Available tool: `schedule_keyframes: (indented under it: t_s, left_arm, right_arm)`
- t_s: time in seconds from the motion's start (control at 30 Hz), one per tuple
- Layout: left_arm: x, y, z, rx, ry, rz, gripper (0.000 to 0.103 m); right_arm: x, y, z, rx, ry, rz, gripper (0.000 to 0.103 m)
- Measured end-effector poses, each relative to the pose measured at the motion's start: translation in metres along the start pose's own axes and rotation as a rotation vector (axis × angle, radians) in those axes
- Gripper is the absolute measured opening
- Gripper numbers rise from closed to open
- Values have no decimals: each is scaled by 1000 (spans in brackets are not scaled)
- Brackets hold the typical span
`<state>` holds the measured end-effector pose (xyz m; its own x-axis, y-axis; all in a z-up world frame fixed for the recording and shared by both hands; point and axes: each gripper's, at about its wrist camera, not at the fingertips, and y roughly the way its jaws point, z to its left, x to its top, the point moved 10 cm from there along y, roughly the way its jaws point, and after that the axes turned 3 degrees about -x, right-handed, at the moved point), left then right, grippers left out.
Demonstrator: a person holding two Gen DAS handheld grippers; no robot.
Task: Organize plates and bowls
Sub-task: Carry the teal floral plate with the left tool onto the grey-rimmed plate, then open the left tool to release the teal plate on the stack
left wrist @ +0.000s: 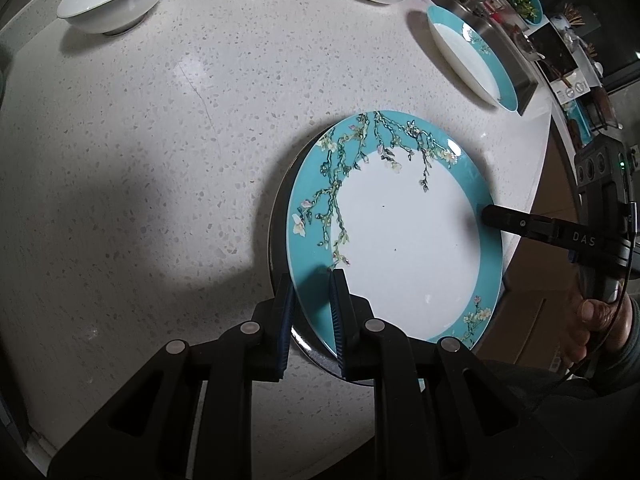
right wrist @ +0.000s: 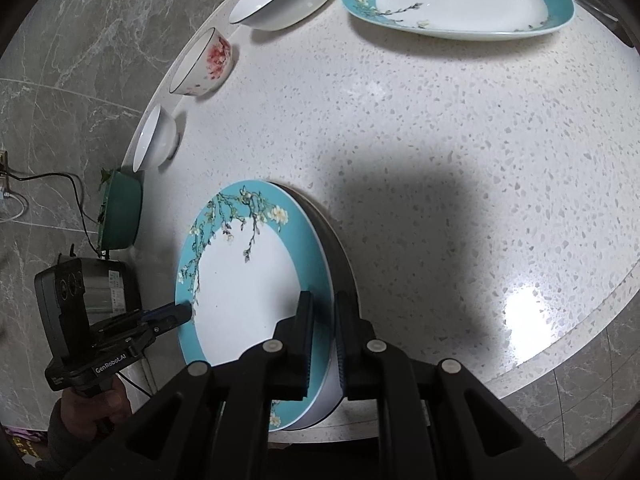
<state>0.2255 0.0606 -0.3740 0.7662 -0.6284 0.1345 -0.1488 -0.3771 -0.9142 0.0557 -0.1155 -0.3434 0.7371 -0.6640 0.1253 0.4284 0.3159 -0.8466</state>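
Our left gripper (left wrist: 314,312) and right gripper (right wrist: 324,340) each have their jaws clenched on opposite rims of the teal blossom plate (left wrist: 404,240), at 9 and 3 o'clock. It hangs over a dark-rimmed plate (right wrist: 340,256) on the counter (left wrist: 160,160); we should lower it level and centred, then release together.
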Motion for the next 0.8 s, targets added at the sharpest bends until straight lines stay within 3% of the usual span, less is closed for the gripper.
schedule_keyframes:
  t_s: [0.37, 0.8]
  left_arm:
    - [-5, 1, -3, 42, 25, -21, 20]
    - [-1, 7, -11, 129, 68, -38, 21]
  right_arm:
    - [1, -1, 5, -65, -75, -14, 15]
    - [-1, 2, 18, -241, -244, -66, 19]
